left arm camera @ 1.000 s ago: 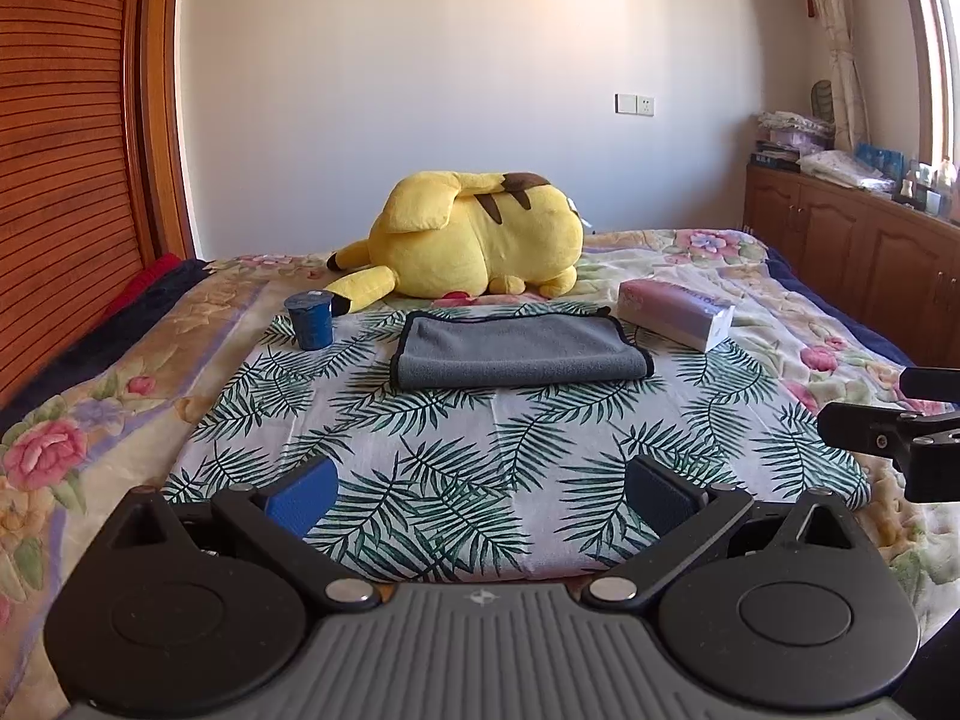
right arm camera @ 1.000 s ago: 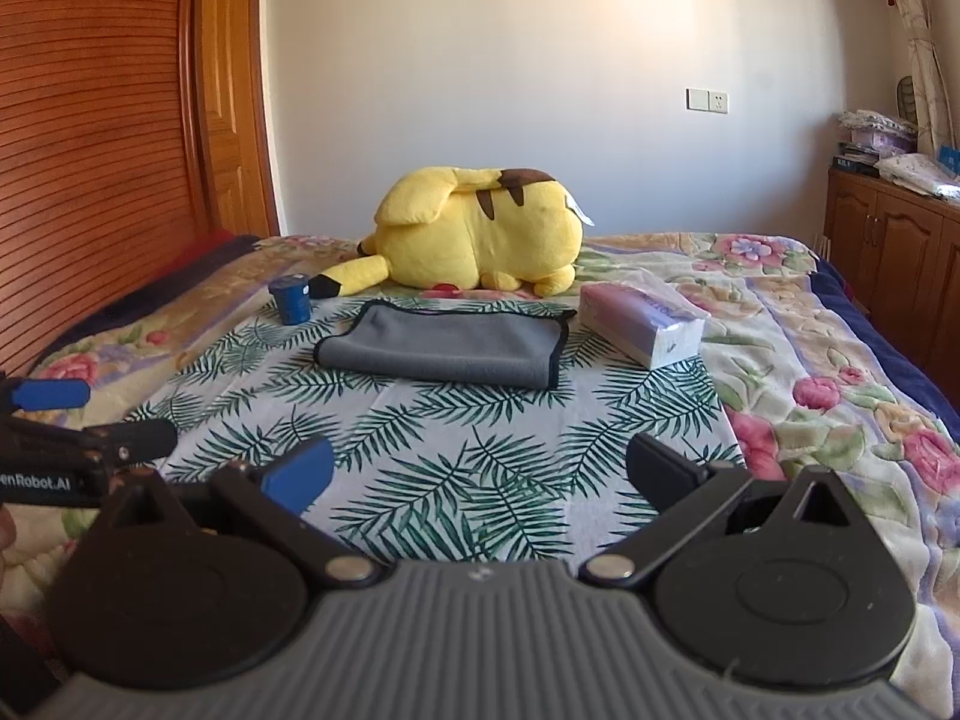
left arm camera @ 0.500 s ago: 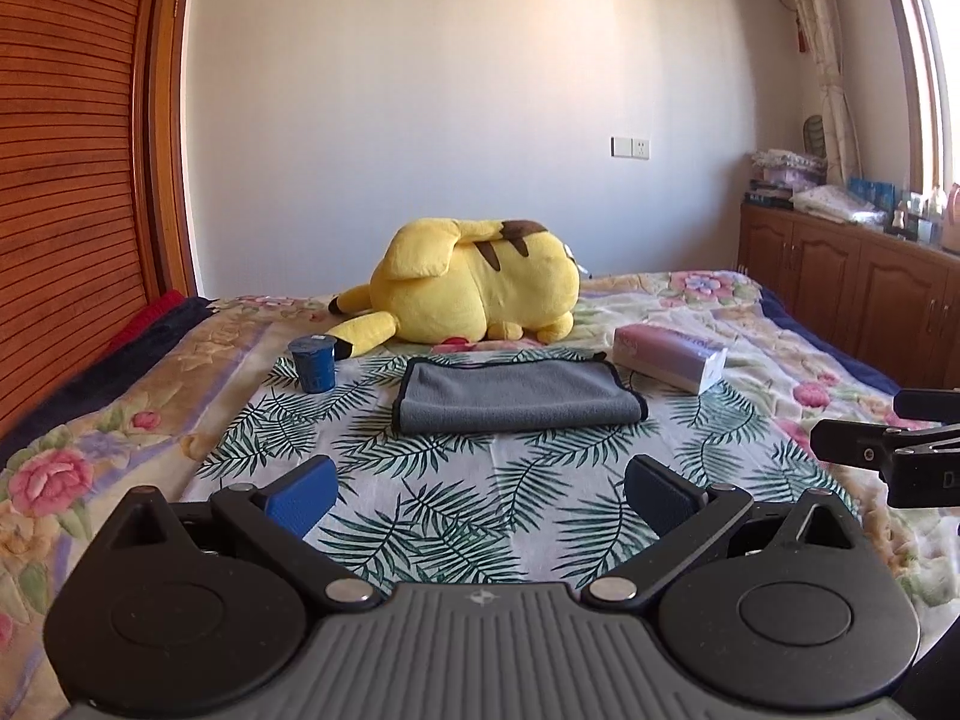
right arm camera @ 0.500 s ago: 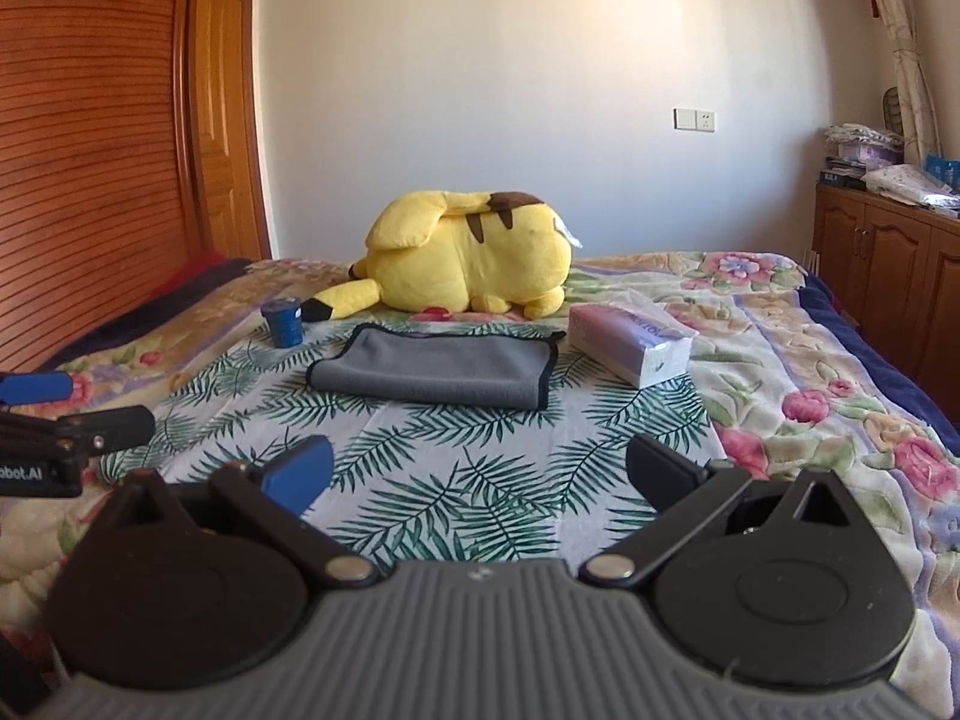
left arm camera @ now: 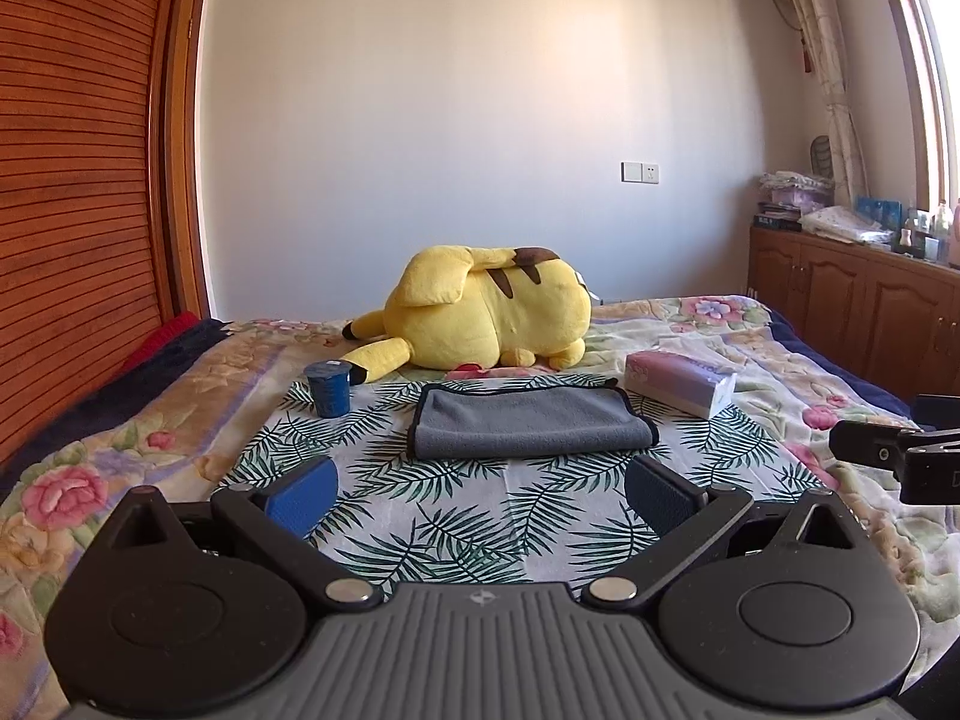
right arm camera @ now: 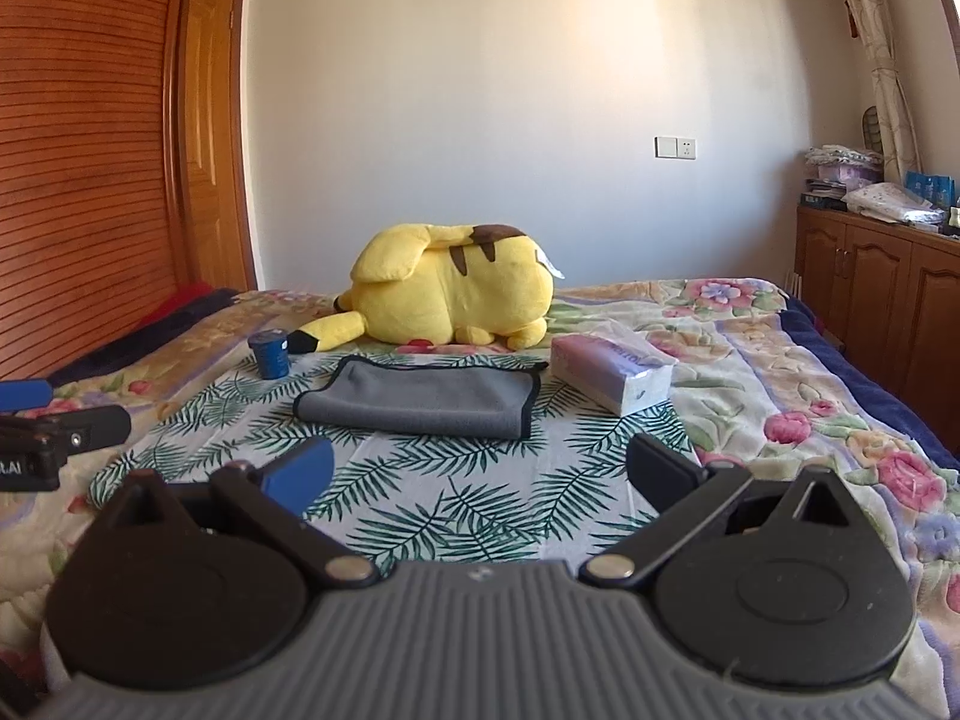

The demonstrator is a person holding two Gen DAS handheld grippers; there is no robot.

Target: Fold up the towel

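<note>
A grey towel (left arm camera: 528,423) with a dark edge lies folded flat on the palm-leaf cloth (left arm camera: 474,516) on the bed; it also shows in the right wrist view (right arm camera: 420,399). My left gripper (left arm camera: 480,492) is open and empty, held above the cloth well short of the towel. My right gripper (right arm camera: 477,471) is open and empty too, also short of the towel. Each gripper's tip shows at the edge of the other's view.
A yellow plush toy (left arm camera: 486,315) lies behind the towel. A blue cup (left arm camera: 328,387) stands to the towel's left and a tissue pack (left arm camera: 681,384) to its right. A wooden cabinet (left arm camera: 852,306) runs along the right wall, a wooden wardrobe (left arm camera: 78,180) along the left.
Both grippers have pulled back and tilted up, so the towel sits lower and farther off in both views. Both stay open. The towel has not moved.
</note>
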